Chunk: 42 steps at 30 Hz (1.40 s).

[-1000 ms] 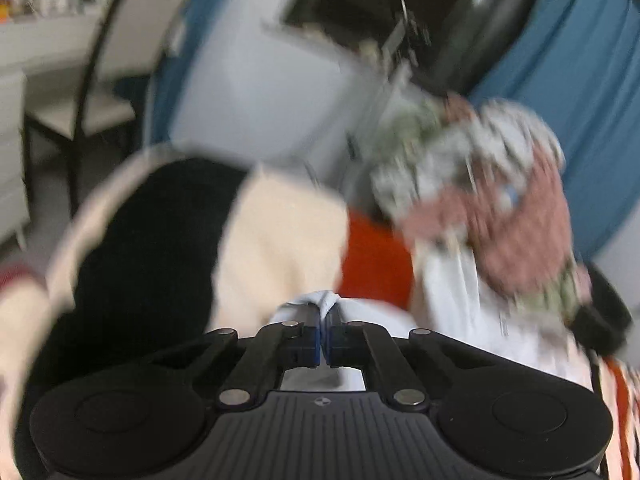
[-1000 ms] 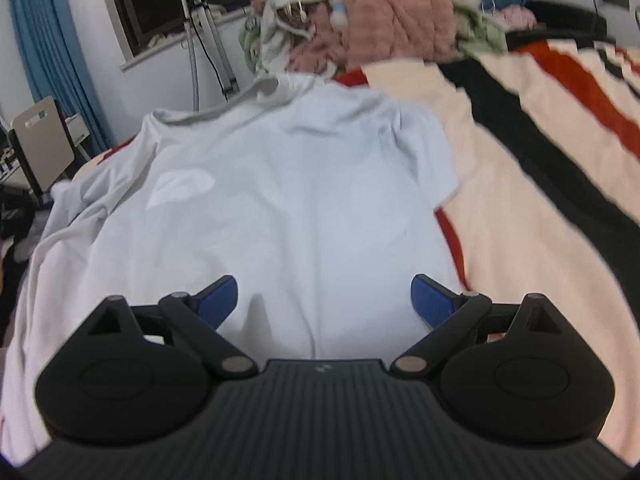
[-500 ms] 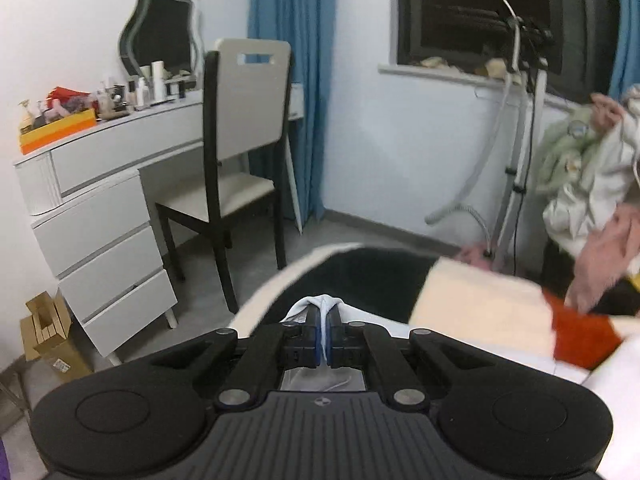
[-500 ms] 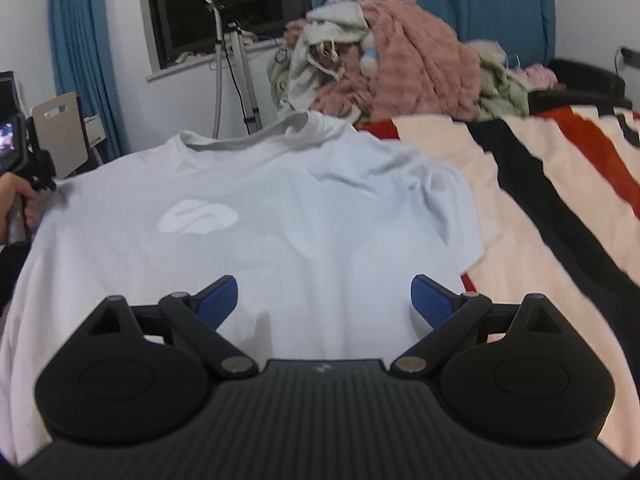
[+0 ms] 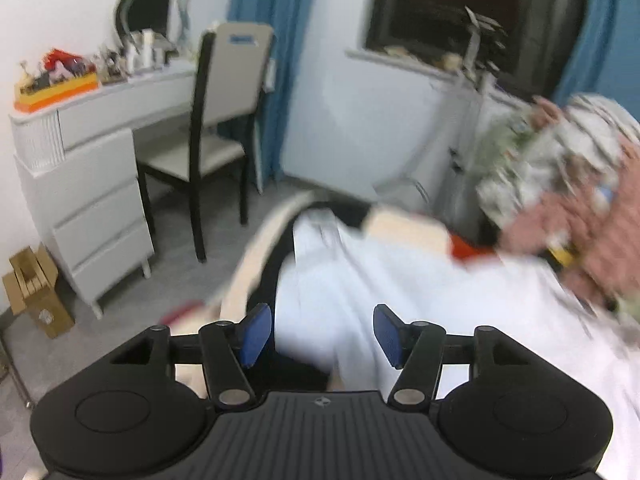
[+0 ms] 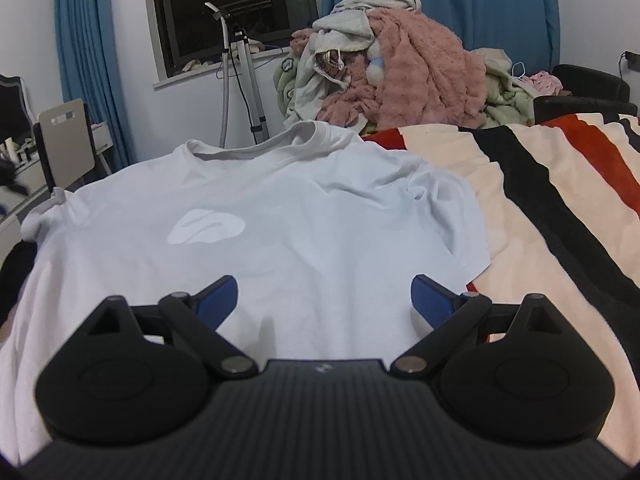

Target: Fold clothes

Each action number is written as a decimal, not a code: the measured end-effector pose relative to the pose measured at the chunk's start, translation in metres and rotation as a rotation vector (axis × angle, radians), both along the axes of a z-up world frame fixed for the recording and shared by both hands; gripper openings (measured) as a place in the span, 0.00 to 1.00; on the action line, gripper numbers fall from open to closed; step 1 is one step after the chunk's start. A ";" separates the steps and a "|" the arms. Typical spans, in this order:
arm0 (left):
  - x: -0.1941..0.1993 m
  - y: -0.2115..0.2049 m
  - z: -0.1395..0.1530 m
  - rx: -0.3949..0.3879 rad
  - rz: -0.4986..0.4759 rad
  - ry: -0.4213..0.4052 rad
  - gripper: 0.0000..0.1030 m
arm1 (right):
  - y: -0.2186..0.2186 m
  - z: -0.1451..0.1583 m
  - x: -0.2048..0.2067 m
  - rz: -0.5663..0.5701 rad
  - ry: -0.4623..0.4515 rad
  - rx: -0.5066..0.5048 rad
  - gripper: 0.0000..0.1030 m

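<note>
A: Seeing the white T-shirt [image 6: 280, 220] spread flat on the striped blanket [image 6: 540, 216], collar at the far side, clothes pile [image 6: 400, 68] beyond it.

B: We read the left gripper [image 5: 322, 334] fingers as opening, nothing pinched, shirt edge below them. Right gripper [image 6: 324, 300] fingers spread wide over the near hem.

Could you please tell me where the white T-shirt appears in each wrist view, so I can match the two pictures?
Left wrist: the white T-shirt fills the lower centre and right, blurred, draping over the bed's edge.
Right wrist: it lies flat in the centre and left, collar at the far end, on the striped blanket.
Shared landmark: the pink and grey clothes pile.
</note>
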<state>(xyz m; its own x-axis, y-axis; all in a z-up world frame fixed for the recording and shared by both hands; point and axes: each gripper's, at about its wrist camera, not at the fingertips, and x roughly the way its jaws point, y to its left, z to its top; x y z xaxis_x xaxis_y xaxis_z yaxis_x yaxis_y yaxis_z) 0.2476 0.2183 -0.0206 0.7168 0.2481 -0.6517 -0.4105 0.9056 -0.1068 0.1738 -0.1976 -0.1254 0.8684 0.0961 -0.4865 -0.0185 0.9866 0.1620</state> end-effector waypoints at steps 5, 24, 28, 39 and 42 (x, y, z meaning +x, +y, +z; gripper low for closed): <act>-0.110 -0.047 -0.007 -0.100 -0.132 0.130 0.56 | -0.009 0.015 -0.018 0.005 0.022 0.024 0.92; -0.272 -0.149 -0.055 -0.096 -0.374 0.484 0.01 | -0.120 0.044 -0.119 -0.230 0.052 0.317 0.92; -0.275 -0.117 -0.020 -0.156 -0.309 0.473 0.01 | -0.126 0.039 -0.119 -0.267 0.074 0.332 0.92; -0.275 -0.091 0.014 0.003 -0.194 0.600 0.09 | -0.109 0.055 -0.124 -0.228 -0.006 0.213 0.92; -0.268 -0.107 0.031 -0.037 -0.258 0.521 0.25 | -0.102 0.058 -0.125 -0.199 -0.019 0.184 0.92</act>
<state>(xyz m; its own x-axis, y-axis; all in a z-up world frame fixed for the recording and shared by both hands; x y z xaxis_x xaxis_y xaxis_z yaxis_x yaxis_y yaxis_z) -0.0201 0.1116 0.0101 0.3335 0.0789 -0.9394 -0.1843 0.9827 0.0171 0.0491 -0.2992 -0.0675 0.8880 0.0081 -0.4597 0.1681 0.9249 0.3409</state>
